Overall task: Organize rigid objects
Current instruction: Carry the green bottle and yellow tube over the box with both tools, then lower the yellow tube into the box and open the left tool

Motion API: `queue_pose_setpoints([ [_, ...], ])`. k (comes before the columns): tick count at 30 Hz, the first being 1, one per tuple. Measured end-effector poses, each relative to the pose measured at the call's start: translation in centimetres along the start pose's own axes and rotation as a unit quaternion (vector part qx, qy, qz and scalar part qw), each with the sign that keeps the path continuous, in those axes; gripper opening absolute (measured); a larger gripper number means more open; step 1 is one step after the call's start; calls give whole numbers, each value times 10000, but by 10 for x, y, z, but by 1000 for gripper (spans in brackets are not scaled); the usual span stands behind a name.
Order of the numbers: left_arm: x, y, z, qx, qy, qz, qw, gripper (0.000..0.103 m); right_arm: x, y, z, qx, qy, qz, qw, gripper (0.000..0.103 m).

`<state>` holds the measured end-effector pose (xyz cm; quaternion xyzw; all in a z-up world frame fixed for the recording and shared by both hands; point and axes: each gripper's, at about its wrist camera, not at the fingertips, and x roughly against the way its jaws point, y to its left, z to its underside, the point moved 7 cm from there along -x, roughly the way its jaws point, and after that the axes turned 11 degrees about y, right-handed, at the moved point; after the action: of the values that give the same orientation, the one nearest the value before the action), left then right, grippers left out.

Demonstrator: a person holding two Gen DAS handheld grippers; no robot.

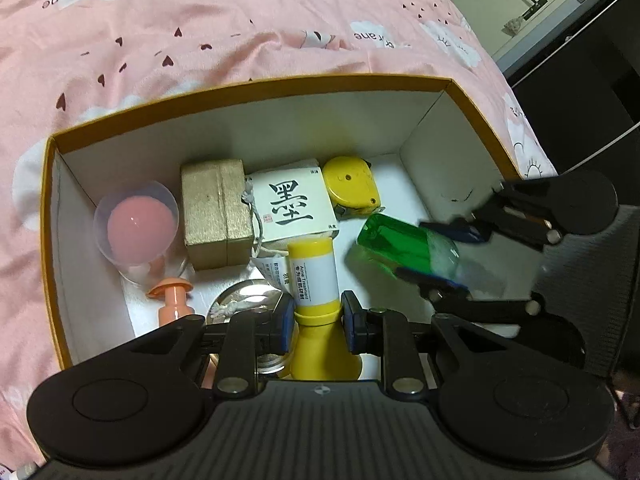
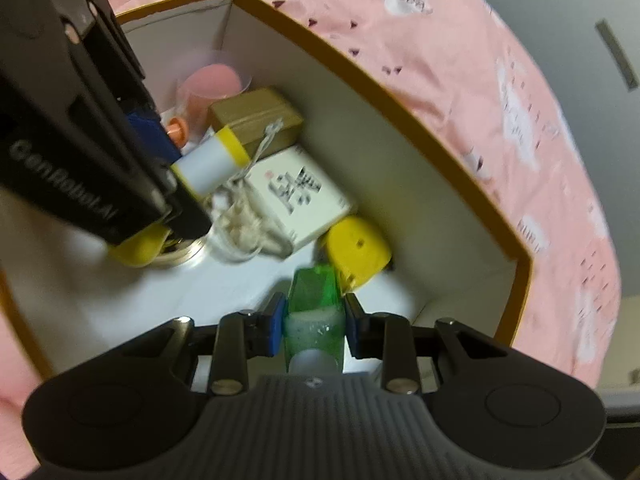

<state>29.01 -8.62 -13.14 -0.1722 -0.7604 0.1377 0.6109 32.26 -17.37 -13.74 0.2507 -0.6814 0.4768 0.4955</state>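
While both items hang over the orange-rimmed white cardboard box, the stiff, light yellow plastic tube is pinched near its cap by the left hand-held gripper; the slippery green translucent plastic bottle is clamped across its flat sides by the right hand-held gripper.

Home bedroom, pink printed bedsheet

The left gripper is showing a matte black body with a ribbed grey top plate, two round black discs flanking that plate, silver screws on its linkage arms, and blue pads lining the jaws. The right gripper is showing the same build. Pale "GenRobot" lettering is running along the left gripper's side.
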Motion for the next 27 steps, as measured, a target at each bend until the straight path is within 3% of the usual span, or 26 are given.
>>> queue_pose_setpoints([
  [8,-9,-6,-4,27,83,75,9999,27,-17,-11,18,-1090,477,-976,9881,30],
  [14,-19,-2,-12,177,219,141,9995,27,-28,-30,19,-2273,625,-1806,9549,29],
  [22,-29,-4,-18,201,338,134,9991,27,-23,-34,9,-2007,394,-1226,9711,34],
  [26,-33,-5,-20,220,348,150,9990,27,-19,-38,6,-1851,295,-935,9778,28],
  [27,-34,-5,-21,234,358,165,9989,27,-19,-41,7,-1840,277,-846,9789,22],
])
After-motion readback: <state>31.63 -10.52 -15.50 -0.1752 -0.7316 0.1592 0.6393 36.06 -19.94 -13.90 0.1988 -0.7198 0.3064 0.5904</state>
